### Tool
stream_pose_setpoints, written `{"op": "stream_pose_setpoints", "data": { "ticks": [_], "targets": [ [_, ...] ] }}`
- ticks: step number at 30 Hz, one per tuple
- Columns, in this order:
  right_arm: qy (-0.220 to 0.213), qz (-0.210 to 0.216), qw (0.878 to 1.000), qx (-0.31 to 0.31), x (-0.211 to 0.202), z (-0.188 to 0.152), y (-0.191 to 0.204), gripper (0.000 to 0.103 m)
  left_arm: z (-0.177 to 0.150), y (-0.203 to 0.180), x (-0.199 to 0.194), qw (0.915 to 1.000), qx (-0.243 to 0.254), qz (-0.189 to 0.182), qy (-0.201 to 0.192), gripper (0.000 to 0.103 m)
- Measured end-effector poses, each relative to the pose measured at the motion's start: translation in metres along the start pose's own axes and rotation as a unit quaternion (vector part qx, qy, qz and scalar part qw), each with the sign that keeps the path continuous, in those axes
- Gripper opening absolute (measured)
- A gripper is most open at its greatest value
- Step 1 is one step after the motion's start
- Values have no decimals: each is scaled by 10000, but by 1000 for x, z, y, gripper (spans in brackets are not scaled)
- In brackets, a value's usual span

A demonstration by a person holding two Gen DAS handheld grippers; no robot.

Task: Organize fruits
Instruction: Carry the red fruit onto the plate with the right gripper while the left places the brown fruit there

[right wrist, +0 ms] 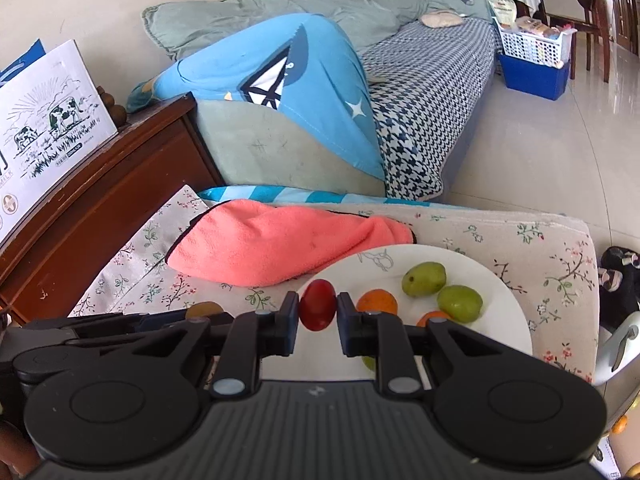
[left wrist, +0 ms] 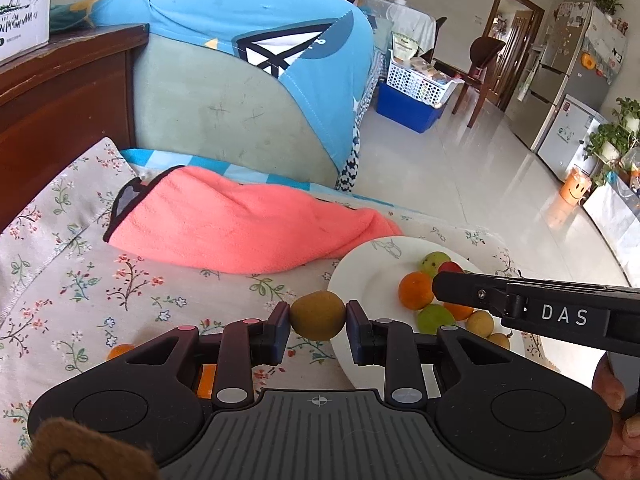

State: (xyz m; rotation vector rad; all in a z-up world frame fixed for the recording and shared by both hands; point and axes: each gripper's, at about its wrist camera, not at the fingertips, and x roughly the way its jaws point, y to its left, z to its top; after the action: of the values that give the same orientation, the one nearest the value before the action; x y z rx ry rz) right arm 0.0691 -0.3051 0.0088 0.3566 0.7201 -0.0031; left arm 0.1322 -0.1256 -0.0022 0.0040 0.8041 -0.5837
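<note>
My left gripper (left wrist: 318, 316) is shut on a brown kiwi (left wrist: 317, 315) and holds it at the left rim of a white plate (left wrist: 362, 270). My right gripper (right wrist: 318, 311) is shut on a small red fruit (right wrist: 317, 305) over the plate's (right wrist: 508, 300) left part. On the plate lie oranges (right wrist: 377, 302), two green fruits (right wrist: 424, 279) and small yellow fruits (left wrist: 480, 323). The right gripper's side (left wrist: 520, 304) reaches over the plate in the left wrist view. The kiwi (right wrist: 204, 309) shows past the left gripper's body in the right wrist view. An orange fruit (left wrist: 120, 351) lies on the floral cloth at the left.
A coral-pink towel (left wrist: 240, 224) lies bunched behind the plate on the floral cloth (left wrist: 60, 260). A dark wooden cabinet (left wrist: 60, 92) stands at the left. A sofa with a blue cloth (right wrist: 300, 92) is behind. Tiled floor (left wrist: 480, 184) drops off to the right.
</note>
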Motion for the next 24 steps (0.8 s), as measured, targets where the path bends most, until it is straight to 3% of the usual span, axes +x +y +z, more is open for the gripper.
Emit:
{"op": "stream_pose_setpoints", "data": {
  "ticks": [8,18,22,24],
  "targets": [
    [289,64,9974,661,5,-6,-18,20,-8,-17,10,9996,173,-136,156,27],
    [376,-53,9944,982,6,-8,-26,24,-15,-30,11,9988,333,-303,212,30],
    [233,-83,9946,1008,2,-6,-25,24,-10,-27,4,9993,213,-294,70,48],
    [181,-96,9951,972,1,-5,-23,24,-6,-24,-1,9996,158,-247,-12,52]
  ]
}}
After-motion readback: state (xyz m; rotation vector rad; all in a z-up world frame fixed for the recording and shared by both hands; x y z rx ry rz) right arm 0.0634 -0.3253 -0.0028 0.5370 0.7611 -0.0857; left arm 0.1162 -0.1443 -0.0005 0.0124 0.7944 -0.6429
